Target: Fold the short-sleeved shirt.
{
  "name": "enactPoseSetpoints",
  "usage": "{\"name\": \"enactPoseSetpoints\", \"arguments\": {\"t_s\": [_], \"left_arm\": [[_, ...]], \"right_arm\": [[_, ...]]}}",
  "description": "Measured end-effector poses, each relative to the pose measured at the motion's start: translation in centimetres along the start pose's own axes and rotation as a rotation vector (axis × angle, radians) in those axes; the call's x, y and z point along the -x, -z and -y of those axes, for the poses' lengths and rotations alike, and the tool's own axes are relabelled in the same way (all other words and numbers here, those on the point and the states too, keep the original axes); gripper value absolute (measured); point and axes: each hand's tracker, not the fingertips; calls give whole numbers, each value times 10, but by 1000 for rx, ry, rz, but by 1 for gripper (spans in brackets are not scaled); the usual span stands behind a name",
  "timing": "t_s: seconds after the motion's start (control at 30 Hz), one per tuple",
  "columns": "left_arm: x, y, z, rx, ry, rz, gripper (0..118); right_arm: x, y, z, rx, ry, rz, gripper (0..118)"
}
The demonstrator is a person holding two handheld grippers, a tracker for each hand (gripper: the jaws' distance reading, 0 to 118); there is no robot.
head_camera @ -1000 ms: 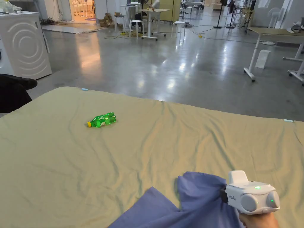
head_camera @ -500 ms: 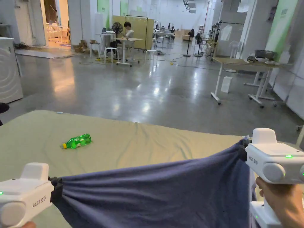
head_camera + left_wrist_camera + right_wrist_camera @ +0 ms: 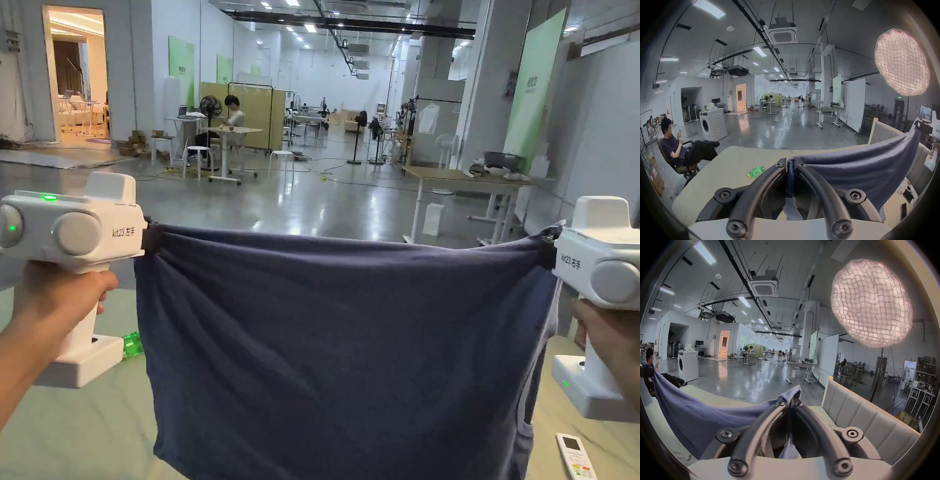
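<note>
shirt (image 3: pixel 337 350) stretched between left gripper (image 3: pixel 152 238), right gripper (image 3: pixel 547 245)

- This is a large open indoor hall, like a lab or test workshop, with a polished grey concrete floor (image 3: pixel 325 200) that reflects the ceiling lights.
- The bare ceiling carries exposed ducts, cable trays and a cassette air-conditioning unit (image 3: pixel 782 34).
- White height-adjustable desks (image 3: pixel 465 181) on wheeled feet, stools and standing fans are spread across the floor, with cables trailing between them.
- A washing machine (image 3: pixel 713 125) stands free on the floor, away from any wall.
- A big round softbox lamp (image 3: pixel 870 305) on a stand lights the work area.
- A person (image 3: pixel 672 146) sits in an office chair; another sits at a far desk.
</note>
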Motion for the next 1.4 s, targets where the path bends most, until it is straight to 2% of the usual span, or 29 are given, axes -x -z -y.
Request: {"name": "enactPoseSetpoints", "arguments": {"t_s": [0.57,0.73,1.03,1.17,1.4], "left_arm": [[2,69,-87,-2,10,-24,8],[5,73,-86,-19,11,-31,8],[20,58,4,48,-19,16,8],[25,32,68,89,-29,41,8],[33,-36,162,133,-69,61,8]], "right_arm": [[17,85,-73,-60,-26,23,4],[21,85,-78,-81,-26,20,3],[29,43,-4,-15,-57,-43,4],[28,6,42,23,-94,-76,4],[21,-75,107,104,-87,-122,4]]}}
